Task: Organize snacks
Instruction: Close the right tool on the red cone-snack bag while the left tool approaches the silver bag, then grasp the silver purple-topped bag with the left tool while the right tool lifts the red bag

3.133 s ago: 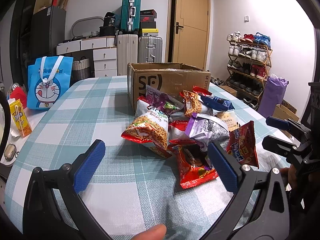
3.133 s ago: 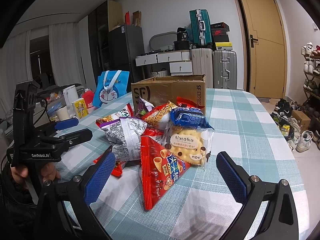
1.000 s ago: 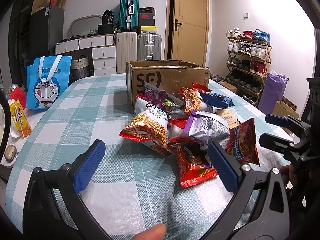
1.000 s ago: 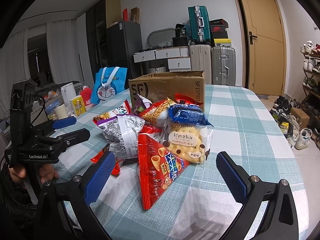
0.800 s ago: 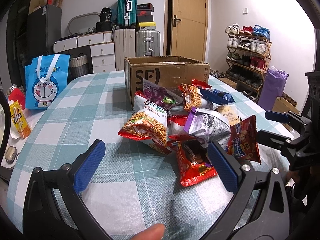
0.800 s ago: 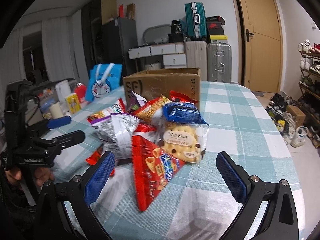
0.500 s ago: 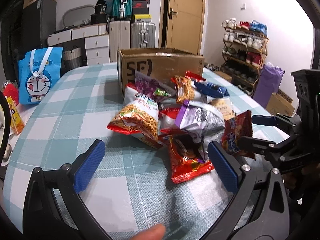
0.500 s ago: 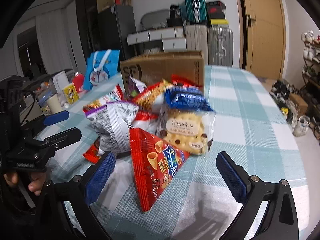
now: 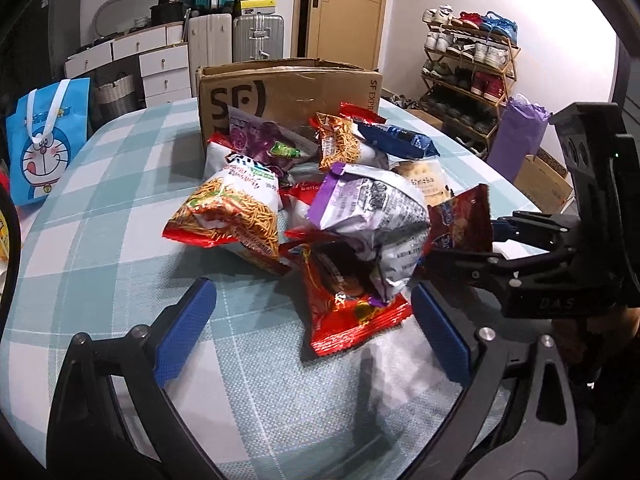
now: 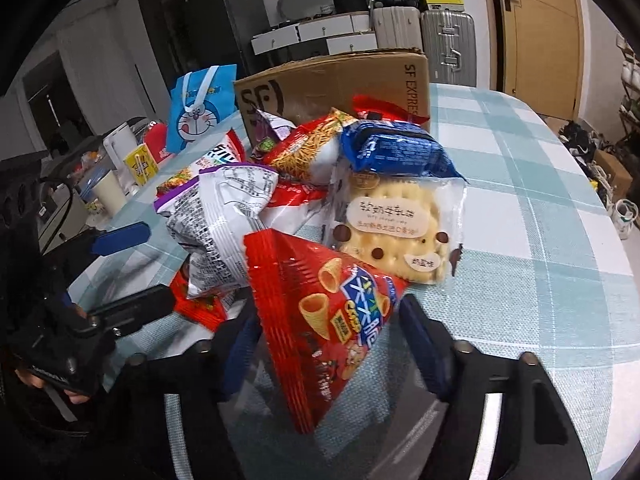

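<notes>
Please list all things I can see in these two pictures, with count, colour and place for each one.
cardboard box: one, brown, behind the snack pile on the table.
snack bags: a pile, mostly red, also silver-purple, blue and clear, in front of the box.
red cone-snack bag: one, nearest, between the right claw's fingers.
biscuit pack: one, clear with pale biscuits, right side of the pile.
checked tablecloth: one, teal and white, covers the table.
cartoon tote bag: one, blue, far left on the table.
suitcases: several, silver, white and teal, by the back wall.
shoe rack: one, full of shoes, right wall.
left claw: black, blue pads, open.
right claw: closing around the cone-snack bag.
</notes>
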### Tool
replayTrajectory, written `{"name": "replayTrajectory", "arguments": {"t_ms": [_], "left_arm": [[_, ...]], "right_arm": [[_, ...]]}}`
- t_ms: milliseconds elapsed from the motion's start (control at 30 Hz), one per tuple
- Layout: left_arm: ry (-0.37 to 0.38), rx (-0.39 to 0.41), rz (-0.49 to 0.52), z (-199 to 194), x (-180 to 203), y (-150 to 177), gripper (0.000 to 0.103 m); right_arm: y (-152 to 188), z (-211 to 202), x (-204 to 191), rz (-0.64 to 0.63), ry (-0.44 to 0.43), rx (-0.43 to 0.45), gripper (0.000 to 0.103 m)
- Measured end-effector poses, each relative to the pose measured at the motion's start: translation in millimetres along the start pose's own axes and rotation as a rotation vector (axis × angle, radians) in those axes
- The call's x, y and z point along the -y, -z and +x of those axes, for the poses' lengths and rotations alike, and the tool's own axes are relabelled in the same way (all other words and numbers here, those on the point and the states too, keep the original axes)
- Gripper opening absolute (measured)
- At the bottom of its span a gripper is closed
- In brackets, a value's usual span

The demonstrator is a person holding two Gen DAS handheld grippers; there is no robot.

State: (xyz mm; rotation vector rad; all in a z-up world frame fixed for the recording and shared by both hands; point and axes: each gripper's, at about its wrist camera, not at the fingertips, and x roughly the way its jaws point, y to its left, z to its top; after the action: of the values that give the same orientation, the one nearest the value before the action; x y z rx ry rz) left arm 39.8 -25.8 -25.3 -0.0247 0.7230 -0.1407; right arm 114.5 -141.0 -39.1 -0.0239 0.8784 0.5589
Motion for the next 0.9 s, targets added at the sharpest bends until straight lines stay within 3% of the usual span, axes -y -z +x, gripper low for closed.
{"name": "replayTrajectory", "arguments": {"t_ms": [100, 267, 733, 900], "left_arm": [[0.006, 0.005, -0.006, 0.5, 1.5, -4.5, 0.098], [0.032, 0.017, -0.012, -0.2, 4.4, -12.6, 0.098], [0.122, -0.045, 0.053, 36.0, 30.3, -46.8, 0.098], [0.146, -0.089, 0.064, 55.8, 37.6, -54.0, 0.090]], "right_arm": [[0.2, -3.7, 2.5, 0.017, -0.014, 0.013, 0.051], [7.6, -18.4, 9.7, 0.052, -0.032, 0.060, 0.039], [20.6, -31.8, 17.2, 0.061, -0.041, 0.086, 0.038], [22.7, -31.9, 17.7, 0.056, -0.047, 0.088, 0.038]]}}
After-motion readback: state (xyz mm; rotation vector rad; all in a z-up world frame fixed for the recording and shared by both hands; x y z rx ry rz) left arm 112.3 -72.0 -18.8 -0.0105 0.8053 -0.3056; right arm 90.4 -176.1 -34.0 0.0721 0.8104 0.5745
